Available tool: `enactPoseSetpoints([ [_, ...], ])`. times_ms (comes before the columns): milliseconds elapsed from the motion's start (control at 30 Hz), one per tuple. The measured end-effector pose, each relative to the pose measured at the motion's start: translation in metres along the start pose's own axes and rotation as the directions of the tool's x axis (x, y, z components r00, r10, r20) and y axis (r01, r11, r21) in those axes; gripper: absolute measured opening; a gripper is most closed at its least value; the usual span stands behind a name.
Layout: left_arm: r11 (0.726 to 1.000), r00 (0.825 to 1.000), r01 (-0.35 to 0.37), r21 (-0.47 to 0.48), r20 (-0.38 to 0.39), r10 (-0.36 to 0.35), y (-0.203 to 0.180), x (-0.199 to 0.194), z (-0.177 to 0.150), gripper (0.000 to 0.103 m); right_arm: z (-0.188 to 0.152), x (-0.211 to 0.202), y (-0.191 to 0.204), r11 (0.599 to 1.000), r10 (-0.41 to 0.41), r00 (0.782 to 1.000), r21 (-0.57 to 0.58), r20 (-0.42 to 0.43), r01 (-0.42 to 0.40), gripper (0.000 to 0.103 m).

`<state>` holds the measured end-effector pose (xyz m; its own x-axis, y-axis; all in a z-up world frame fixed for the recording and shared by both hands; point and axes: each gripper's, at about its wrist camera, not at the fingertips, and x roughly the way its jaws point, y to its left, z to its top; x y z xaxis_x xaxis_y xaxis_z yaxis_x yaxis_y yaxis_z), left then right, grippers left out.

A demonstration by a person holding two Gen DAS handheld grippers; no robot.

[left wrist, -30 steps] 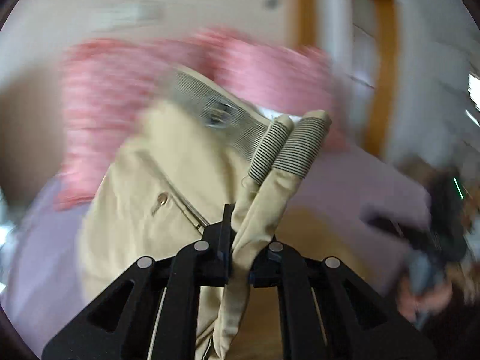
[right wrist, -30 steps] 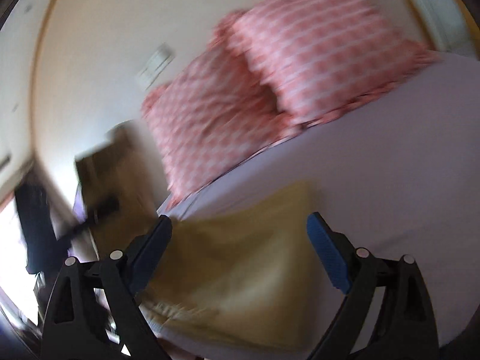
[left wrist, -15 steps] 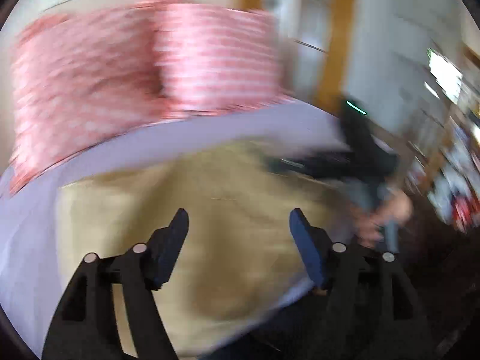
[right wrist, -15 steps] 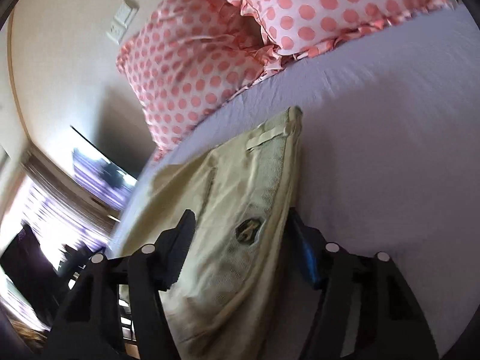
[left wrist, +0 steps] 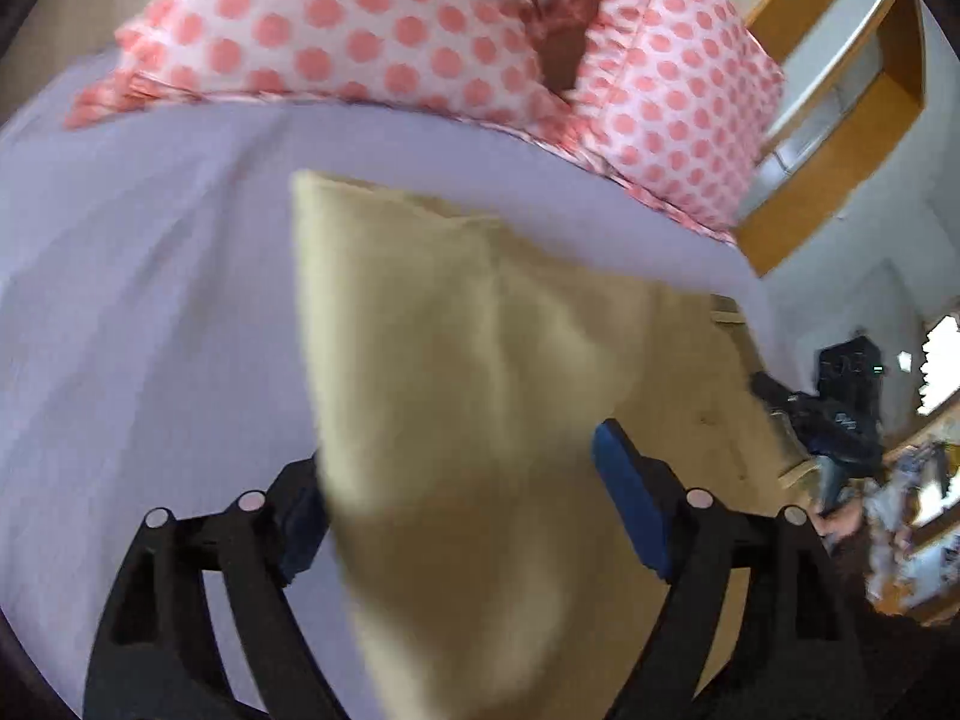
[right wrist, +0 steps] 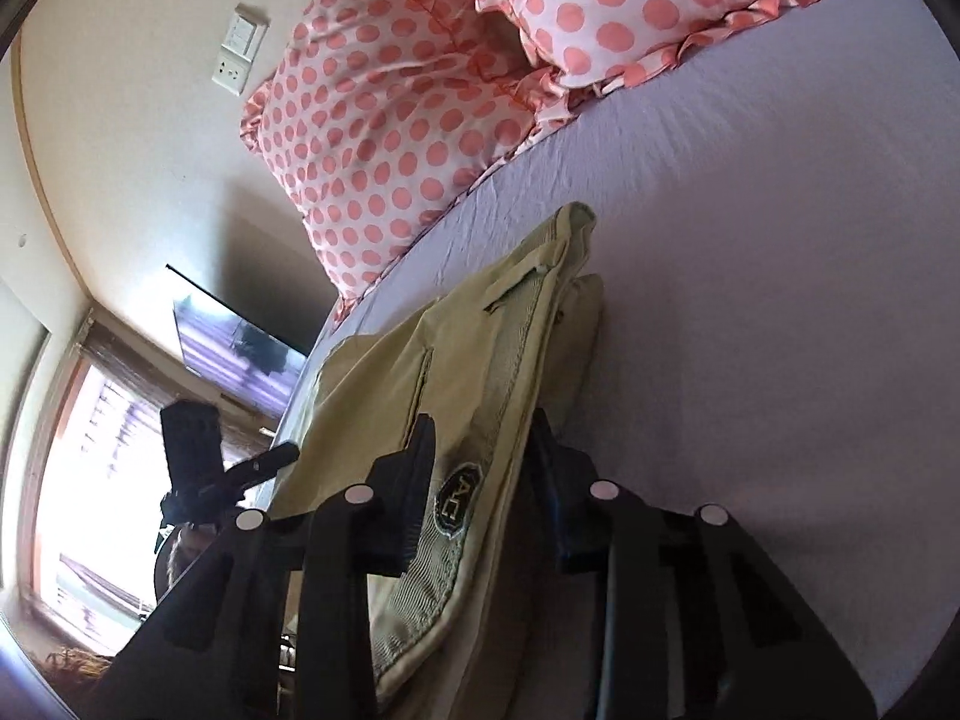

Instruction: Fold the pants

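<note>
The tan pants (left wrist: 456, 360) lie partly folded on the lilac bed sheet (left wrist: 150, 276). My left gripper (left wrist: 462, 480) is open, its jaws spread on either side of a raised fold of the pants. In the right wrist view the pants' ribbed waistband with a dark label (right wrist: 480, 468) runs between the jaws of my right gripper (right wrist: 480, 450). The jaws stand close on both sides of the waistband, but contact does not show. The right gripper (left wrist: 840, 414) shows at the pants' far right edge in the left wrist view. The left gripper (right wrist: 204, 462) shows at their left in the right wrist view.
Two pink polka-dot pillows (left wrist: 384, 30) (right wrist: 408, 120) lie at the head of the bed. A wooden door frame (left wrist: 840, 138) stands right of the bed. A wall socket (right wrist: 240, 48), a television (right wrist: 240, 342) and a bright window (right wrist: 90, 480) are on the other side.
My left gripper let go of the pants' cuffs and opened, and now straddles a fold. My right gripper moved down around the waistband and its jaws narrowed.
</note>
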<state>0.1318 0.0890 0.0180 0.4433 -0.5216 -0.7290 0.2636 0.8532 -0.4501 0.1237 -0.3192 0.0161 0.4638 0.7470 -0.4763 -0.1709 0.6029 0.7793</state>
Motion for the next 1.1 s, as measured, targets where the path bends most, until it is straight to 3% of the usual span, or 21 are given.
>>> enactPoseSetpoints([
  [67, 0.998, 0.998, 0.056, -0.035, -0.027, -0.057, 0.007, 0.01, 0.015, 0.079, 0.004, 0.003, -0.006, 0.998, 0.049, 0.998, 0.049, -0.037, -0.047, 0.026],
  [100, 0.996, 0.996, 0.076, -0.051, -0.044, -0.079, 0.008, 0.011, 0.019, 0.064, 0.004, 0.008, -0.017, 0.983, 0.134, 0.989, 0.136, -0.068, -0.124, 0.016],
  [133, 0.994, 0.994, 0.082, -0.076, -0.061, -0.087, 0.015, 0.013, 0.022, 0.04, 0.003, 0.011, -0.027, 0.957, 0.215, 0.974, 0.212, -0.072, -0.196, 0.015],
  [200, 0.983, 0.988, 0.118, -0.139, -0.081, -0.13, 0.031, 0.015, 0.021, 0.019, 0.003, 0.009, -0.027, 0.948, 0.253, 0.966, 0.213, -0.059, -0.235, 0.014],
  [300, 0.983, 0.989, 0.125, -0.135, -0.066, -0.135, 0.027, 0.009, 0.025, 0.011, 0.01, 0.008, -0.021, 0.945, 0.263, 0.963, 0.213, -0.051, -0.246, 0.013],
  [467, 0.999, 0.999, 0.042, -0.003, 0.021, -0.042, -0.009, -0.001, 0.067, 0.01, 0.056, 0.009, 0.004, 0.964, 0.235, 0.972, 0.131, -0.013, -0.231, 0.012],
  [533, 0.999, 0.997, -0.024, 0.032, 0.08, 0.021, -0.017, 0.007, 0.092, 0.01, 0.082, 0.014, 0.007, 0.975, 0.2, 0.98, 0.094, 0.019, -0.201, 0.012],
  [633, 0.986, 0.983, -0.159, 0.055, 0.099, 0.153, -0.02, 0.041, 0.126, 0.014, 0.115, 0.028, -0.01, 0.988, 0.112, 0.992, 0.103, 0.054, -0.117, 0.012],
  [700, 0.95, 0.953, -0.301, 0.087, 0.055, 0.297, -0.019, 0.073, 0.134, 0.022, 0.127, 0.045, -0.026, 0.993, -0.019, 0.999, 0.115, 0.035, 0.015, 0.013],
  [733, 0.939, 0.943, -0.332, 0.088, 0.036, 0.33, -0.017, 0.082, 0.133, 0.029, 0.128, 0.054, -0.031, 0.989, -0.108, 0.994, 0.101, 0.004, 0.107, 0.018],
  [800, 0.934, 0.938, -0.345, 0.092, 0.067, 0.34, -0.02, 0.077, 0.127, 0.031, 0.126, 0.056, -0.028, 0.972, -0.23, 0.973, 0.04, -0.022, 0.231, 0.027],
  [867, 0.912, 0.914, -0.397, 0.1, 0.135, 0.382, -0.029, 0.054, 0.116, 0.036, 0.12, 0.035, -0.011, 0.949, -0.311, 0.948, -0.044, 0.064, 0.314, 0.036],
  [933, 0.911, 0.898, -0.405, 0.072, 0.221, 0.381, -0.038, 0.024, 0.103, 0.068, 0.112, 0.016, 0.004, 0.953, -0.28, 0.949, -0.082, 0.142, 0.293, 0.07],
  [1000, 0.932, 0.903, -0.358, 0.058, 0.274, 0.33, -0.051, 0.006, 0.093, 0.083, 0.106, 0.011, 0.014, 0.976, -0.182, 0.974, -0.097, 0.136, 0.196, 0.073],
  [1033, 0.951, 0.92, -0.301, 0.072, 0.286, 0.269, -0.06, 0.001, 0.086, 0.09, 0.103, 0.014, 0.017, 0.982, -0.151, 0.981, -0.099, 0.118, 0.163, 0.073],
  [1100, 0.975, 0.956, -0.197, 0.098, 0.238, 0.169, -0.071, 0.01, 0.08, 0.093, 0.1, 0.031, 0.017, 0.993, -0.095, 0.994, -0.067, 0.046, 0.097, 0.077],
])
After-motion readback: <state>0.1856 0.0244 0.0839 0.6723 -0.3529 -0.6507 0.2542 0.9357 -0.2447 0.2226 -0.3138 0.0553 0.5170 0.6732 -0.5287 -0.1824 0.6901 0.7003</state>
